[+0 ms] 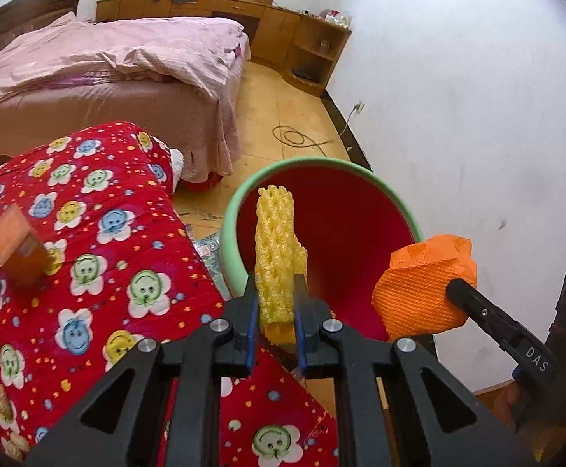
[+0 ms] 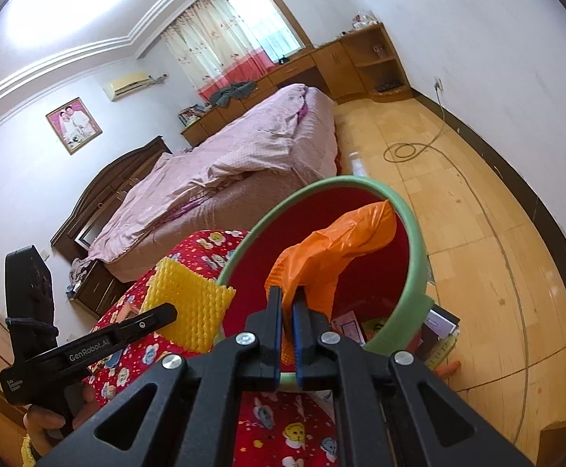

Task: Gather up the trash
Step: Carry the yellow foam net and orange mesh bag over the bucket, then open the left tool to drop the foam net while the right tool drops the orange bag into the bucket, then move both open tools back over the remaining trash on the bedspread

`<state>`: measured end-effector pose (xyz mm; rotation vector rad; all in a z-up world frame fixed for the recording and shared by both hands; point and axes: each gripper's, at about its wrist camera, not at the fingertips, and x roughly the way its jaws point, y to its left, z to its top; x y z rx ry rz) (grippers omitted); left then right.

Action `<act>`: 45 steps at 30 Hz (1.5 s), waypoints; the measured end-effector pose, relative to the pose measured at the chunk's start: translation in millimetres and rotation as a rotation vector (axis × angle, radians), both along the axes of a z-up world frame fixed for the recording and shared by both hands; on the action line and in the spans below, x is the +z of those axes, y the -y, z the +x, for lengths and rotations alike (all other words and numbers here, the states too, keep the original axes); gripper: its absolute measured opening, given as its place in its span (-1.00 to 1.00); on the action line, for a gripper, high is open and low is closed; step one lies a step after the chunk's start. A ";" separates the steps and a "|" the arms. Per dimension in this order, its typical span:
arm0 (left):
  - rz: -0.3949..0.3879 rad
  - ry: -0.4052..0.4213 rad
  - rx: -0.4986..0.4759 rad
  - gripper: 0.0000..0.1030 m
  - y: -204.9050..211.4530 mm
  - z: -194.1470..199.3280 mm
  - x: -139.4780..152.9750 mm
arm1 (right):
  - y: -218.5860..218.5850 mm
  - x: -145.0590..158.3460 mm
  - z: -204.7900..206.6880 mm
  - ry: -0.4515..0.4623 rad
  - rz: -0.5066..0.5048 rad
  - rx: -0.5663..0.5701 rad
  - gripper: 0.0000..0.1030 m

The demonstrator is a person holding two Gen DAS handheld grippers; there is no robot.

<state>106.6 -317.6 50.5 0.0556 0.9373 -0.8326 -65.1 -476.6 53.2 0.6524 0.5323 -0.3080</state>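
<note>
My left gripper is shut on a yellow foam net sleeve, which stands up over the near rim of a trash bin that is red inside with a green rim. My right gripper is shut on an orange foam net wrap that hangs over the mouth of the same bin. In the left wrist view the orange wrap shows at the right beside the bin, with the right gripper's finger on it. The right wrist view shows the yellow sleeve at the left, just outside the rim.
A red quilt with cartoon flowers lies left of the bin, with a small orange box on it. A bed with pink bedding stands behind. A coiled cable lies on the wooden floor. Papers lie beside the bin.
</note>
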 end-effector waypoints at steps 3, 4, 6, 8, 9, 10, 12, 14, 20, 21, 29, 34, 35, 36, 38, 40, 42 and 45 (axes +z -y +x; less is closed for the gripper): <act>0.007 0.002 -0.012 -0.73 7.3 -0.6 -4.0 | 5.6 -6.0 1.4 -0.011 0.012 -0.008 -0.84; 0.008 0.001 -0.017 -0.73 9.8 -0.2 -5.2 | 5.9 -7.1 1.8 -0.013 0.014 -0.009 -0.82; 0.015 0.001 -0.007 -0.72 12.1 0.2 -6.3 | 7.1 -8.9 3.2 -0.019 0.008 -0.012 -0.82; 0.023 -0.008 -0.006 -0.63 13.8 1.3 -7.4 | 4.2 -7.9 3.6 -0.024 -0.021 -0.015 -0.82; 0.025 -0.011 -0.005 -0.52 14.4 3.0 -8.0 | 2.4 -7.1 3.9 -0.023 -0.030 -0.014 -0.82; 0.025 -0.011 -0.001 -0.41 14.2 2.5 -7.8 | 1.3 -6.5 3.8 -0.020 -0.039 -0.010 -0.80; 0.022 -0.004 0.003 -0.32 13.6 2.4 -8.0 | 0.3 -5.3 3.7 -0.015 -0.050 -0.005 -0.78; 0.022 0.004 0.004 -0.30 12.8 1.0 -6.7 | 0.8 -5.1 4.5 -0.012 -0.051 -0.003 -0.76; 0.028 0.023 0.021 -0.29 6.0 -2.1 -2.7 | 2.5 -5.3 1.9 -0.006 -0.040 -0.008 -0.57; 0.028 0.023 0.025 -0.29 4.0 -2.8 -2.2 | 2.4 -5.5 1.0 -0.006 -0.039 -0.009 -0.56; 0.022 0.025 0.060 -0.29 -20.2 -8.2 1.1 | -8.9 -4.8 -2.8 -0.011 -0.033 0.004 -0.39; 0.017 0.032 0.106 -0.29 -46.1 -7.4 5.9 | -18.5 -3.0 0.2 -0.015 -0.030 0.034 -0.14; 0.016 0.035 0.116 -0.29 -51.7 -6.9 6.9 | -20.6 -2.1 2.1 -0.015 -0.029 0.042 -0.13; 0.016 0.038 0.128 -0.29 -58.4 -6.0 8.1 | -23.6 -1.1 4.3 -0.017 -0.029 0.049 -0.11; 0.012 0.043 0.151 -0.29 -70.5 -4.9 10.2 | -31.6 -0.4 8.7 -0.021 -0.029 0.068 -0.07; 0.008 0.047 0.175 -0.29 -82.8 -3.2 11.8 | -38.8 0.4 12.7 -0.023 -0.027 0.086 -0.03; 0.007 0.052 0.203 -0.29 -96.8 -1.6 13.6 | -45.0 1.2 16.8 -0.026 -0.026 0.102 -0.01; 0.006 0.056 0.246 -0.29 -116.7 2.2 14.4 | -54.6 3.0 24.0 -0.029 -0.025 0.128 0.04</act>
